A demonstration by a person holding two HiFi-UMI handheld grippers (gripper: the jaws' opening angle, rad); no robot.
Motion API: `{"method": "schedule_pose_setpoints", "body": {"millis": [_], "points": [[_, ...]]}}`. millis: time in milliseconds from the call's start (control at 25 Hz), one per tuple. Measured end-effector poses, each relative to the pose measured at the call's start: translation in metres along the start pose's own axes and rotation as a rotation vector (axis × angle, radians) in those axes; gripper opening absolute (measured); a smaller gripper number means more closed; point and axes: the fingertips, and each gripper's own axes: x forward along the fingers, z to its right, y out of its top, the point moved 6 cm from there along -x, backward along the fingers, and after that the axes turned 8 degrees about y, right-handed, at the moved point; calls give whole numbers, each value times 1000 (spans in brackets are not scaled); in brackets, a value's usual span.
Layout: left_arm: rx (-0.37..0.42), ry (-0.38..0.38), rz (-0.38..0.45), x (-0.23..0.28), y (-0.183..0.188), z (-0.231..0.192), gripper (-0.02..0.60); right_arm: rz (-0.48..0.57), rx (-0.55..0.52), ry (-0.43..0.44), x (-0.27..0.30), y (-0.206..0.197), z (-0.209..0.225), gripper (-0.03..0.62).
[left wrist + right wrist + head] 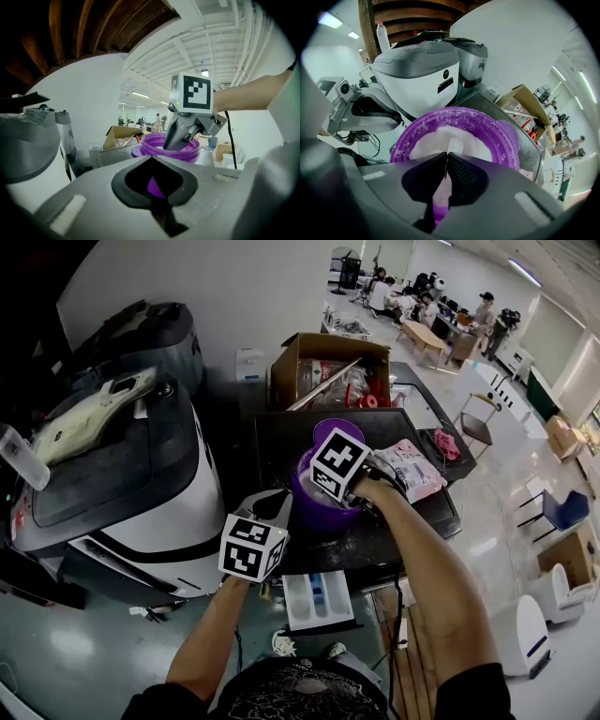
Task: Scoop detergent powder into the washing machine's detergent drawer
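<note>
A purple tub (314,507) of white detergent powder (450,138) stands on the black table (281,432). My right gripper (447,154) reaches down into the tub (166,149) and is shut on the thin handle of a white scoop (452,144) that rests in the powder. My left gripper (152,159) is shut, low at the tub's near left side, with purple showing through the gap behind its tips; I cannot tell whether it grips anything. The white detergent drawer (317,599) lies below the table's front edge. The washing machine (122,474) stands at the left.
The tub's purple lid (337,430) lies behind it. A pink packet (412,470) sits at the table's right, and an open cardboard box (328,371) of goods stands behind. A second machine (150,338) is further back. People sit at desks far off.
</note>
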Motion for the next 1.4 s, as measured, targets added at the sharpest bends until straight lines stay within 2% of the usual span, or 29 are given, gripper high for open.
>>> {"method": "schedule_pose_setpoints", "body": {"millis": [600,1000,1240,1400], "points": [[-8,-9,-8,-3,-6,-5,0,44,129,88,0,2,-6,40],[-7,-23,-11,0,-8,-4,0,67,150,108,-2,4,-6,38],[-8,-23,-11,0,-9,-4,0,66,130,84,-5,8,-6,37],[-10,-21,-9,0,-8,-5,0,91,165,109,-7,9,-5,37]]}}
